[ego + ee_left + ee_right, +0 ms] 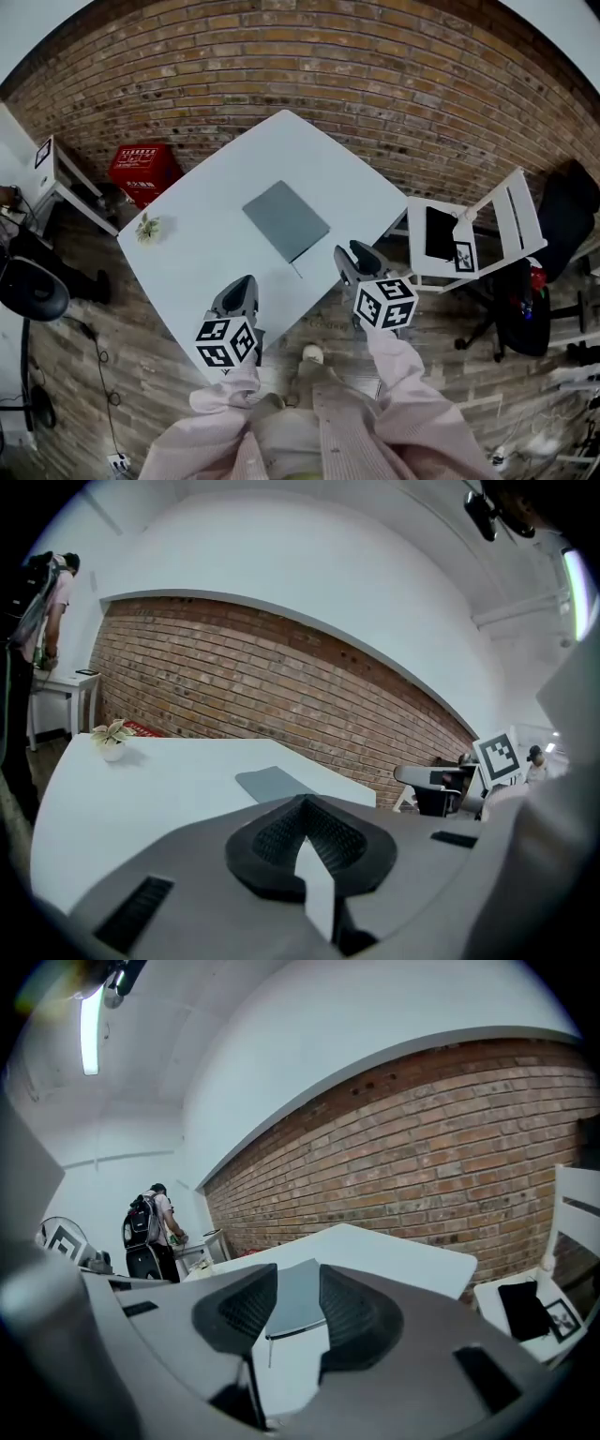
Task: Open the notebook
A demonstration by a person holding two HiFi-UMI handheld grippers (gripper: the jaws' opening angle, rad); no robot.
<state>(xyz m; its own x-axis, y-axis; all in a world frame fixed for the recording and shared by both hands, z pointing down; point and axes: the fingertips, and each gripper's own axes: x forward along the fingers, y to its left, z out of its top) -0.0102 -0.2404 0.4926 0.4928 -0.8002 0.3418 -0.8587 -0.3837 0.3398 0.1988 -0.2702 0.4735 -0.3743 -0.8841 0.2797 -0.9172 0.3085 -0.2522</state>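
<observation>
We count one notebook (286,220): grey, closed, lying flat near the middle of the single white table (206,248), at mid-frame in the head view. Two grippers sit in the lower frame, both apart from the notebook. The left gripper (244,284), at lower left, has its jaws together at the tips with nothing between them. The right gripper (353,251), at lower right, has its jaws narrowly apart and empty, and the notebook shows through the gap. One small potted plant (147,227) stands at the table's left corner. One red crate (143,172) is on the floor, upper left.
</observation>
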